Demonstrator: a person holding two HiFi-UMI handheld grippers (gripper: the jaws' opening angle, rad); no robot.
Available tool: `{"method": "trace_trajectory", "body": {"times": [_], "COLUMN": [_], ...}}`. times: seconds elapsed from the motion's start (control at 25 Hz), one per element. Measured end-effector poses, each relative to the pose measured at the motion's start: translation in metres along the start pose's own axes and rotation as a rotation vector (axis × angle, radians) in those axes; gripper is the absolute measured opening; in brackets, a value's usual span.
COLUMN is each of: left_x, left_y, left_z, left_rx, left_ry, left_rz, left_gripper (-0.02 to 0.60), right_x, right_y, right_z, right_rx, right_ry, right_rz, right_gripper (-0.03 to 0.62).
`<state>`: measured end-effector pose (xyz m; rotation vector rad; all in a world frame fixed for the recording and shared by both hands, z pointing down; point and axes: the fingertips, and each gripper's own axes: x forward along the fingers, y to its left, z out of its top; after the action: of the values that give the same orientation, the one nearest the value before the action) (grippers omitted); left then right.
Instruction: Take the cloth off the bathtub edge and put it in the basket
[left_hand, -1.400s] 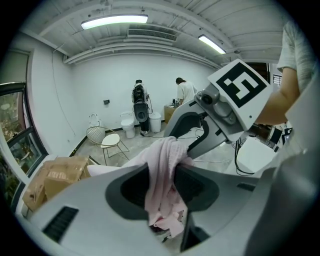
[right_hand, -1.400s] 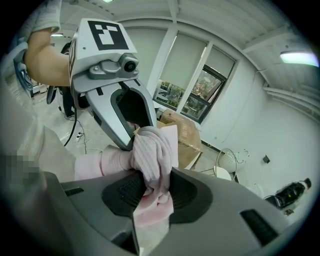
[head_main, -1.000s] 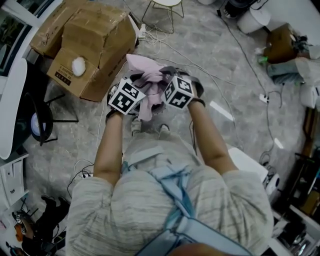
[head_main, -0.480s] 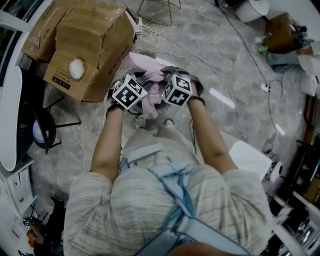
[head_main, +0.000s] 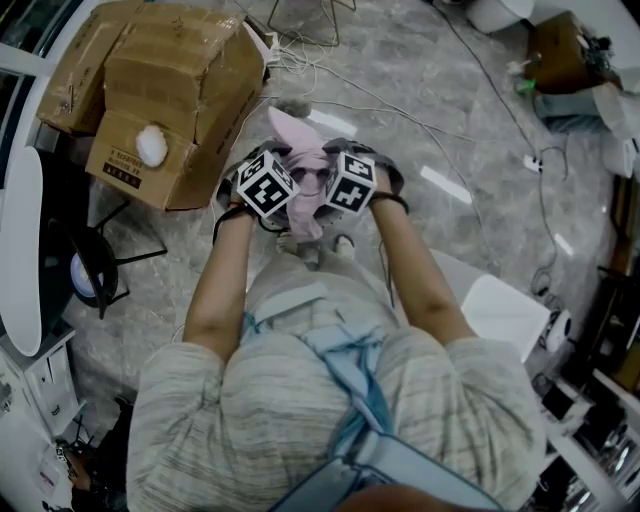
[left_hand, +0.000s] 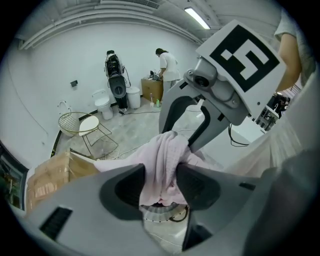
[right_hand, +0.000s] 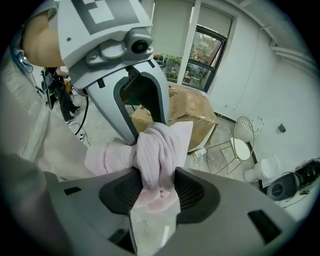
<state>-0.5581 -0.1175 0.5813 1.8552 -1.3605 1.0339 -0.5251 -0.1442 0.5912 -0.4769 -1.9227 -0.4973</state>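
Note:
A pink cloth hangs bunched in the air in front of the person's waist, above the grey floor. Both grippers grip it and face each other at close range. My left gripper has a fold of the cloth between its pads, which touch it on both sides while the jaws are opening. My right gripper pinches a thick wad of the cloth; its jaws are opening too, and the pads still press the fabric. Each gripper shows in the other's view, the right gripper and the left gripper.
Cardboard boxes stand on the floor at the upper left. Loose cables run across the floor ahead. A wire chair, a toilet and a person are by the far wall. A white panel lies at the right.
The two grippers have drawn slightly closer together, and the cloth is bunched tighter between them. The head view has shifted a little over the floor.

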Motion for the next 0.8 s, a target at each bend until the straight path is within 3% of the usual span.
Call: {"method": "trace_trajectory", "body": {"times": [0.24,0.44,0.8], "left_x": [0.008,-0.005,-0.006], "left_y": [0.003,0.023,0.020], "left_z": [-0.013,0.000,-0.002], "left_rx": [-0.025,-0.086,-0.080], "left_ry": [0.060,-0.018,-0.020], "left_rz": [-0.006,0.032,0.026], "left_gripper": [0.183,0.183,0.183], "right_x": [0.008,-0.002,-0.006], "right_y": [0.005,-0.007,-0.015], "right_z": [-0.005,0.008,0.002], "right_rx": [0.002,0.040,0.073], "right_ry": [0.023,-0.037,-0.068], "right_rz": [0.040,0.036,-0.001], "right_gripper": [0.187,0.187,0.187]}}
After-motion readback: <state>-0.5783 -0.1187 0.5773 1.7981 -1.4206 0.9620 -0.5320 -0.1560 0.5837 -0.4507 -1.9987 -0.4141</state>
